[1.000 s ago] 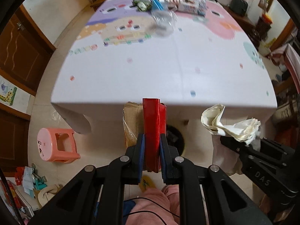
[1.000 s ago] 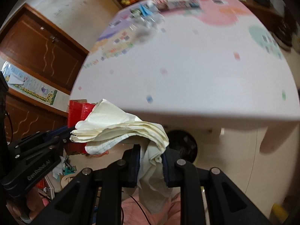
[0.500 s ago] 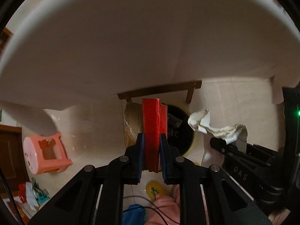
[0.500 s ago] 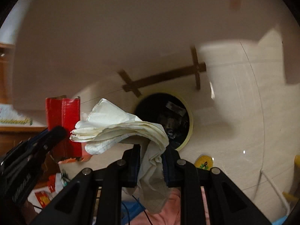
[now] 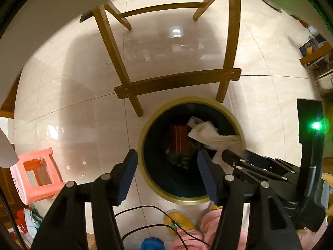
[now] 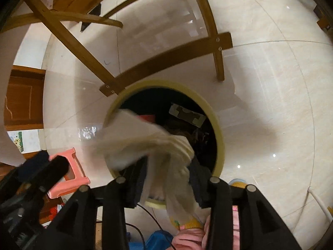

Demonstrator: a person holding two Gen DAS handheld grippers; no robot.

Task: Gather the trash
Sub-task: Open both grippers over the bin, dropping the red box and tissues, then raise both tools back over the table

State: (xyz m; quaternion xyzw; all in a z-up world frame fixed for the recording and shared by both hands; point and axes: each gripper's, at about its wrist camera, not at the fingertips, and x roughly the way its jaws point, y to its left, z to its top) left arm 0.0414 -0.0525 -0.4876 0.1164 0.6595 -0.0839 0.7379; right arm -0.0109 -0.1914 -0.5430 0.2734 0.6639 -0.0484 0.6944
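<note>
Above the trash bin [image 5: 192, 149], used as landmark throughout, both grippers are held pointing down at its dark mouth. Nearest the lens, the left gripper [image 5: 167, 162] is seen with jaws opening and nothing between them; half a second ago a red carton was clamped there. That red carton [image 5: 179, 138] is now observed inside the bin, down against the dark contents. Release of the left item is judged complete.

On the right-hand side of the bin mouth, the right gripper [image 6: 168, 171] is seen with jaws opening as well. The crumpled paper [image 6: 143, 141] is still draped between and over the pads, blurred, apparently slipping free; firm pressure from the pads is not evident. Its bulk hangs over the near-left rim of the bin. In the left view the same paper is recorded partly inside the mouth, beside the carton. Drop of the second item is judged under way, not finished; a catch on the rim is possible.

Beyond the bin, wooden legs and a crossbar [image 5: 177, 82] are noted standing on the tiled floor [image 5: 79, 95], just behind the rim. Left of the bin, well apart, a pink stool [image 5: 35, 175] is logged.
</note>
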